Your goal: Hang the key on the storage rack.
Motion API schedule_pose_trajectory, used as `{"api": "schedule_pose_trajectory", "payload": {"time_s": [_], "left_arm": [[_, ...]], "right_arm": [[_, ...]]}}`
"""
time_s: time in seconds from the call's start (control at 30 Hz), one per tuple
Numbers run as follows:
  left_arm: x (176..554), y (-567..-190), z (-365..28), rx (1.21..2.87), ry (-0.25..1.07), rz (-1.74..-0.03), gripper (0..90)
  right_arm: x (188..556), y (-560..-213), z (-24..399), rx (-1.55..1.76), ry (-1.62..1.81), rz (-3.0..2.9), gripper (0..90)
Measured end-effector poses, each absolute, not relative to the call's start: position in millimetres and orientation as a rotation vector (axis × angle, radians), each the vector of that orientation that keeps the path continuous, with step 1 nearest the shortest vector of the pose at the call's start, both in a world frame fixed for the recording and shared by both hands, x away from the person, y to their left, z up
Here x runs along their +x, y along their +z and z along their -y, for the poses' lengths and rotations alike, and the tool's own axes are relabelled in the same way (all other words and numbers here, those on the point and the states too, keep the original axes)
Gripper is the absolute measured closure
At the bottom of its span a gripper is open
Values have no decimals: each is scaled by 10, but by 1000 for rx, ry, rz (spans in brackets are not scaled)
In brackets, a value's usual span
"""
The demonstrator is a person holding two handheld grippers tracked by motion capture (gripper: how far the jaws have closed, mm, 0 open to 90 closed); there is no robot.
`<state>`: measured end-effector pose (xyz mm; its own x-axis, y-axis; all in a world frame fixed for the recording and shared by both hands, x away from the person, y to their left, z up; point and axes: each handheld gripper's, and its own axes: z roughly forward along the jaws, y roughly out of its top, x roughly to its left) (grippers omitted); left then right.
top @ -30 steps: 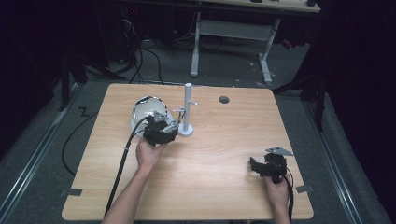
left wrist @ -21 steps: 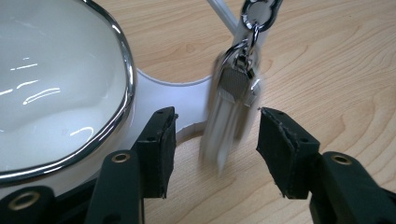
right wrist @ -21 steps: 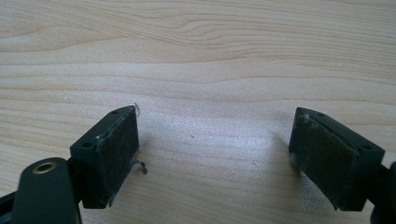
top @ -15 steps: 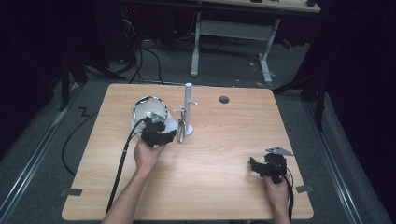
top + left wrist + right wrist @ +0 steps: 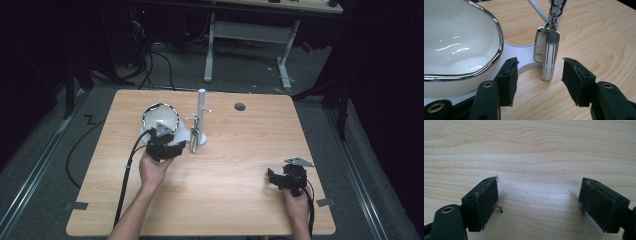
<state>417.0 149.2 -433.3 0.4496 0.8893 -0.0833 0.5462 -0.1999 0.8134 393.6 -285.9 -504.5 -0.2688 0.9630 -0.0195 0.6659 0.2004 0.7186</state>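
At the left of the worktop (image 5: pixel 230 200) sits a chrome-rimmed white bowl (image 5: pixel 160 119). Just beside it, the left tool (image 5: pixel 537 75) has been spreading its jaws and stands released, pads clear of a silver keyring tag (image 5: pixel 550 53) hanging between them from the white stand (image 5: pixel 201 117). Well apart at right, the right tool (image 5: pixel 539 202) gapes over bare wood.

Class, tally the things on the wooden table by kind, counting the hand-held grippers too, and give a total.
Grippers: 2, the left gripper and the right gripper
White bowl with silver rim: 1
White stand with upright post: 1
Key fob hanging on a chain: 1
Total: 5
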Motion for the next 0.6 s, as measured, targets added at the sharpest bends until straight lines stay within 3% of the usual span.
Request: {"api": "schedule_pose_trajectory", "payload": {"time_s": [0.6], "left_arm": [[3995,-4249,-1572,1832,535,-1188,453]], "right_arm": [[3936,-5045,2859,1513,835,-2010,161]]}}
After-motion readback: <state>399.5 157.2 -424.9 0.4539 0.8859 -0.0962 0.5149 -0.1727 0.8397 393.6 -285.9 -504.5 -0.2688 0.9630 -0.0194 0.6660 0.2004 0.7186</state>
